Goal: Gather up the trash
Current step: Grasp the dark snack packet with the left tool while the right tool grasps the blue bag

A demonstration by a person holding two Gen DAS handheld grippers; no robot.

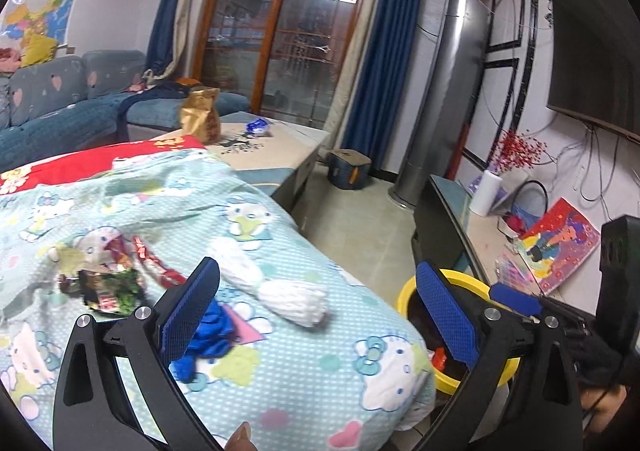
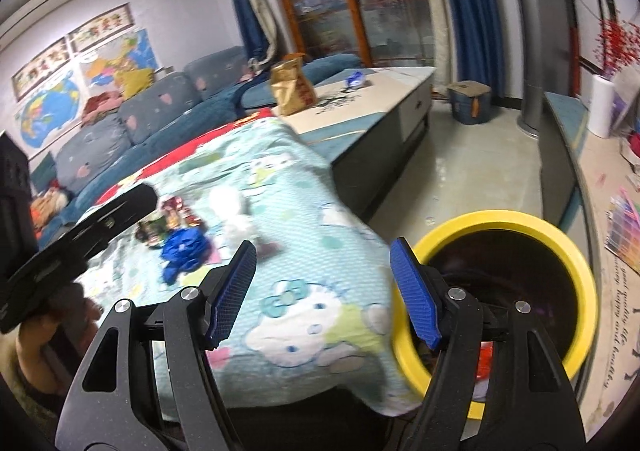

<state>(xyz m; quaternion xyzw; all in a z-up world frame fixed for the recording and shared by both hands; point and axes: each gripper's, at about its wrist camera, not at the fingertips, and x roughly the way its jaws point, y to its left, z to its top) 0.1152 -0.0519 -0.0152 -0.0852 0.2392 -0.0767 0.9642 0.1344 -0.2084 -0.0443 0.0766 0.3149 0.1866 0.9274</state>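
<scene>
Trash lies on a Hello Kitty cloth [image 1: 280,363]: white crumpled tissue [image 1: 294,299], a blue crumpled wrapper [image 1: 212,335], and colourful snack wrappers [image 1: 112,283]. My left gripper [image 1: 316,315] is open and empty, just above the cloth's near corner, its left finger beside the blue wrapper. A yellow-rimmed bin [image 2: 576,263] stands at the cloth's right edge, some red trash inside. My right gripper [image 2: 324,291] is open and empty, between the cloth [image 2: 304,311] and the bin. The blue wrapper [image 2: 184,247], tissue [image 2: 232,211] and snack wrappers [image 2: 172,215] show further left.
A coffee table [image 1: 272,143] beyond the cloth holds a gold paper bag [image 1: 200,115] and a blue wrapper [image 1: 258,126]. A blue sofa [image 1: 60,107] is on the left. A TV stand [image 1: 476,235] with a tissue roll and books runs along the right. A tower fan [image 1: 440,103] stands behind.
</scene>
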